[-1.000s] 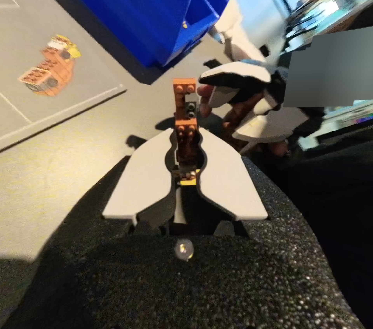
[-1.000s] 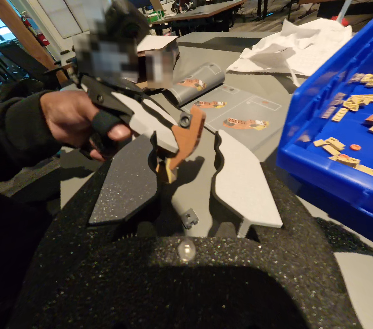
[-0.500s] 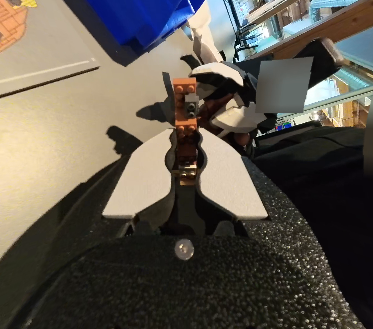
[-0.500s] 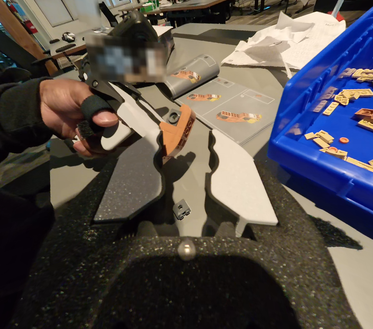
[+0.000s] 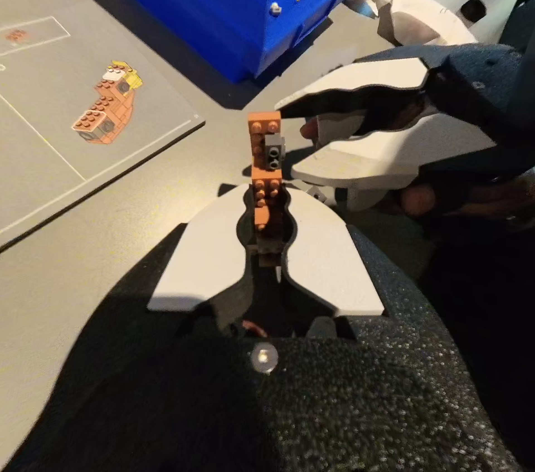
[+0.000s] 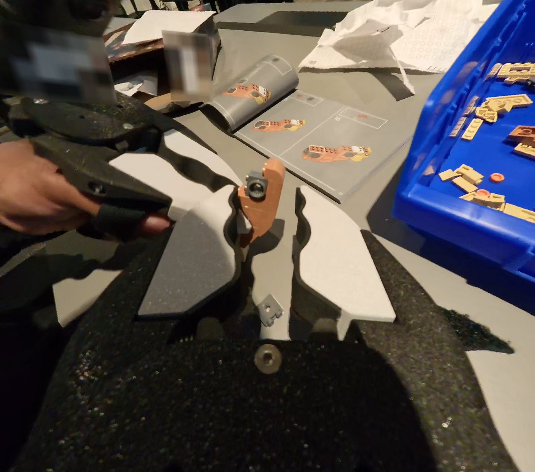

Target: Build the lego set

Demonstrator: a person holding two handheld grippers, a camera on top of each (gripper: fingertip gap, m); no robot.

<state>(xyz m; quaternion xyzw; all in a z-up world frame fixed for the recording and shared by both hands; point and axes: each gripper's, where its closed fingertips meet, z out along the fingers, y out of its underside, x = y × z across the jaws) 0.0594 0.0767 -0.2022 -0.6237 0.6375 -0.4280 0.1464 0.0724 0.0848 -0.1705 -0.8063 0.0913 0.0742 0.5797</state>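
Left claw (image 5: 265, 191): pressed onto the lower end of the orange lego build (image 5: 265, 157), so the studded face stands up clear of the fingers, open to the other tool.
Lego build: a stepped orange stack of hard, glossy plastic, carrying a small dark grey brick (image 5: 274, 152) with a round socket on its side; in the right wrist view it sits between the right claw's tips, held off the bench.
Right claw (image 6: 267, 197): spread wide and empty, its pale, matte, wavy-edged fingers bracketing the build, likely lined up to press or check the grey brick.
Loose grey piece (image 6: 270, 310): a small square bracket lying on the bench (image 6: 428, 278) between the right fingers, probably the next part.
Instruction booklet (image 6: 318, 139): open flat with one page curled, grey and smooth, within sight for reference.
Blue bin (image 6: 451, 215): rigid plastic to the right, holding tan and orange plates within reach.
Crumpled white paper (image 6: 390, 38): farthest back.
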